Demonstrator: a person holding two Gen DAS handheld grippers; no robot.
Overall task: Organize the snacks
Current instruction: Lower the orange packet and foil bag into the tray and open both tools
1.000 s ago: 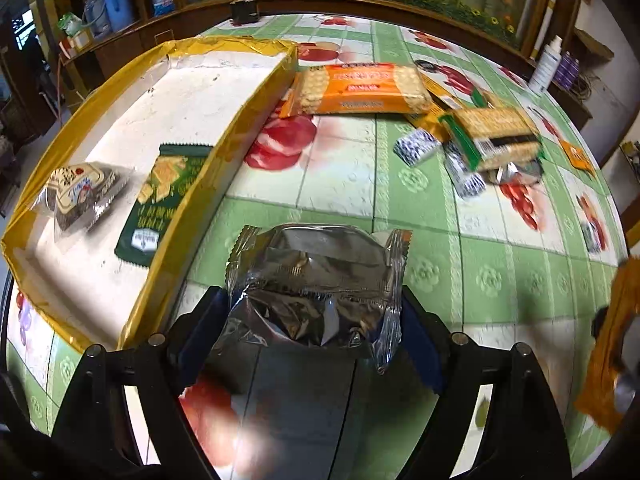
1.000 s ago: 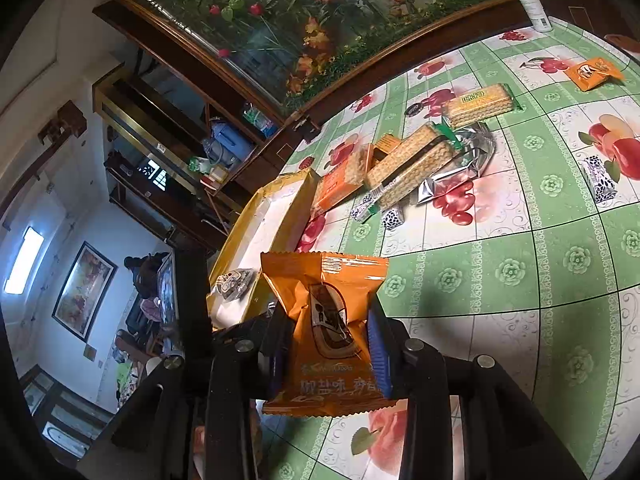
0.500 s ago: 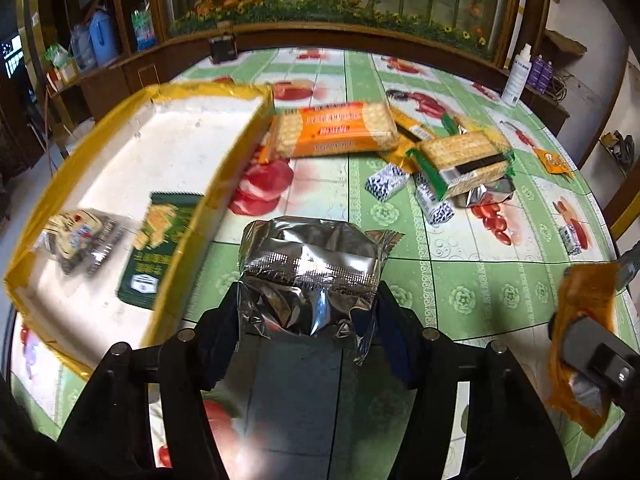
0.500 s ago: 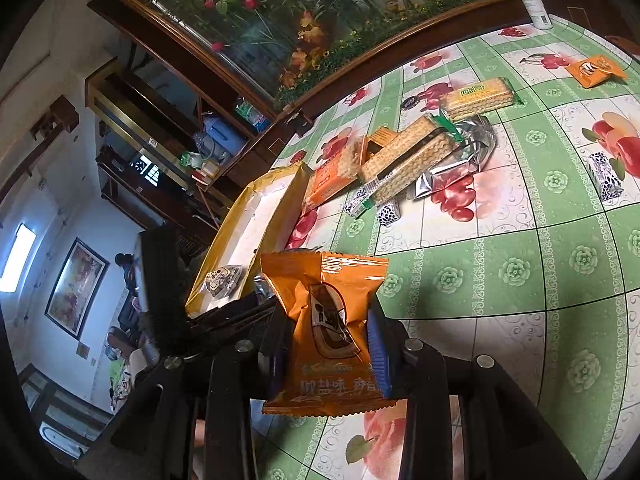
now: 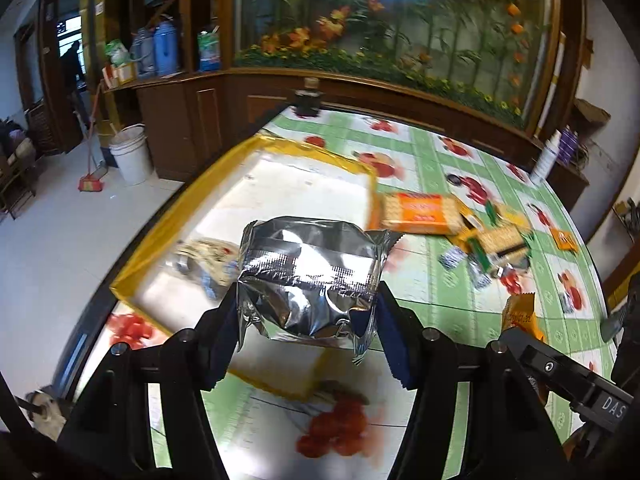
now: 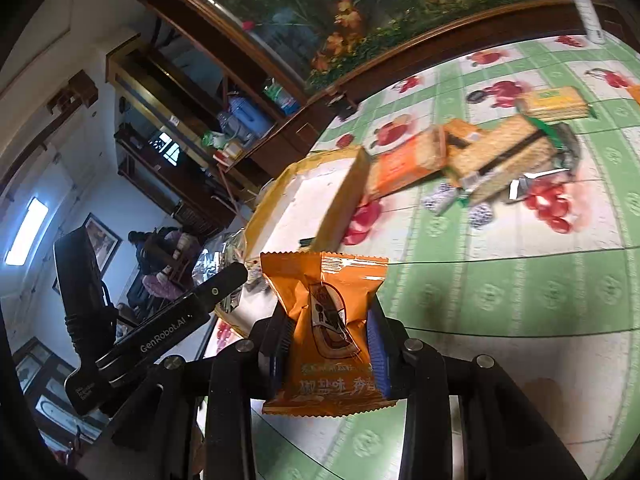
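Note:
My left gripper [image 5: 306,312] is shut on a silver foil snack packet [image 5: 310,276], lifted over the near end of the yellow-rimmed tray [image 5: 160,236]. Behind the foil, a clear-wrapped snack [image 5: 200,256] lies inside the tray. My right gripper [image 6: 328,340] is shut on an orange snack packet [image 6: 326,320], held above the tablecloth beside the tray's right wall [image 6: 344,200]. The left gripper's body [image 6: 168,328] shows at the left of the right wrist view. More snacks lie in a pile: an orange cracker pack [image 5: 420,213], a green-banded cracker pack [image 5: 502,240] and small wrapped pieces [image 5: 452,258].
A green and white fruit-print cloth covers the table [image 5: 436,292]. A white bottle [image 5: 544,158] stands at the far right edge. A small orange sachet [image 5: 564,240] lies right of the pile. Wooden cabinets, a white bucket [image 5: 130,154] and floor lie left of the table.
The left gripper closed on the foil packet, lifted it off the table and carried it left over the tray. The right gripper with the orange packet moved left toward the tray.

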